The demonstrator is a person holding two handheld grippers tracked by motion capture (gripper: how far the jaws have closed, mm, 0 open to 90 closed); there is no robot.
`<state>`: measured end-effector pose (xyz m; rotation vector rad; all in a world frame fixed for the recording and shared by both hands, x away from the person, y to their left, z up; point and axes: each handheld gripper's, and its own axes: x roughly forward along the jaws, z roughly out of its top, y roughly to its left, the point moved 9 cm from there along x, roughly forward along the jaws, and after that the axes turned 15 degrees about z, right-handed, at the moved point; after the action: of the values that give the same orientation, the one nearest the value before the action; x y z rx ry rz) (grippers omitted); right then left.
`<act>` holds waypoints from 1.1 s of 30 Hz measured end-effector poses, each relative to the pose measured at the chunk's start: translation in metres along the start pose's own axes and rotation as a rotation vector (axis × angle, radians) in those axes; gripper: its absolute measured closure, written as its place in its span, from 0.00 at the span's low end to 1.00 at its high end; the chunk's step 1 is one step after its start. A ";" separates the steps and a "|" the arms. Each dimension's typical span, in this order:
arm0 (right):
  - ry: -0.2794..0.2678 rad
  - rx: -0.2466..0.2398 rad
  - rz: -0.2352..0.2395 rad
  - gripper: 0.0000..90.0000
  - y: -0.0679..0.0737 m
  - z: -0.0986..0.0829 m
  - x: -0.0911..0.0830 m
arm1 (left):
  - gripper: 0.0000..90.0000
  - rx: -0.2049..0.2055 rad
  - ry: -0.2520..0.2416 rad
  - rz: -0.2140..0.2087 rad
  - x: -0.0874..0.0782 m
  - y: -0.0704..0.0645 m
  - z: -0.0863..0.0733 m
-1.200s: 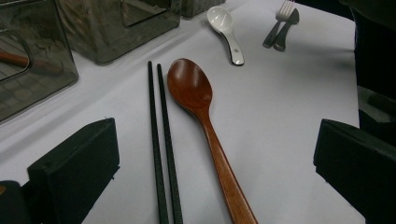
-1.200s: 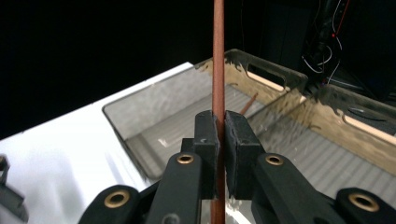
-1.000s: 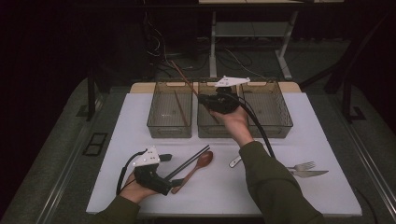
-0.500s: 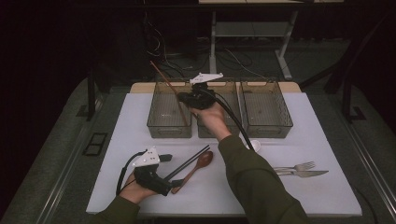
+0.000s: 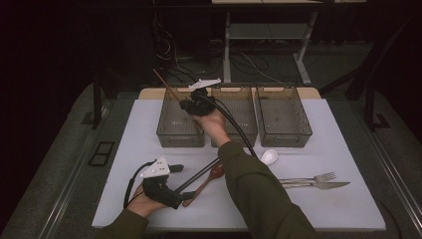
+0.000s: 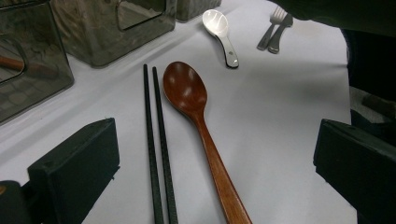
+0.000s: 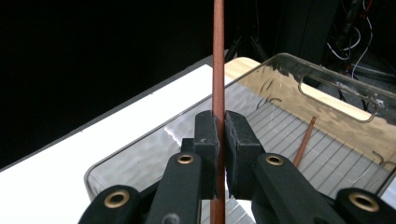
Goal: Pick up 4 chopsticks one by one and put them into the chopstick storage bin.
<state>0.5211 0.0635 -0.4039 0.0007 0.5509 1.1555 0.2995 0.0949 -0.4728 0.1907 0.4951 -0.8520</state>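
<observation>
Over the leftmost bin [image 5: 180, 124] I have the right gripper [image 7: 217, 135] with its jaws clamped on a reddish-brown chopstick [image 7: 218, 56] — the stick runs up between the pads and sticks out past them. A second reddish chopstick [image 7: 304, 141] lies on the bin's ribbed floor. Down at the near edge of the white table [image 5: 348, 209], my left gripper [image 6: 219, 154] rests with its jaws wide apart, holding nothing — a pair of black chopsticks [image 6: 156, 149] and a brown wooden spoon [image 6: 196, 121] lie between them.

Dim, dark surroundings; lit white table [image 5: 338, 209]; sharp close-ups.
</observation>
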 end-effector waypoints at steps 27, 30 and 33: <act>0.096 0.056 -0.005 0.41 -0.001 -0.018 0.000 | 0.00 0.007 0.007 -0.001 0.001 -0.001 -0.001; 0.094 0.066 0.021 0.35 0.001 -0.020 -0.008 | 0.00 0.012 0.010 0.001 0.002 -0.001 -0.001; 0.082 0.055 0.022 0.31 0.001 -0.021 -0.019 | 0.00 0.008 0.011 0.001 0.001 -0.001 -0.001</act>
<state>0.5063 0.0411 -0.4140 0.0070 0.6566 1.1654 0.2989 0.0935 -0.4744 0.2034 0.5020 -0.8525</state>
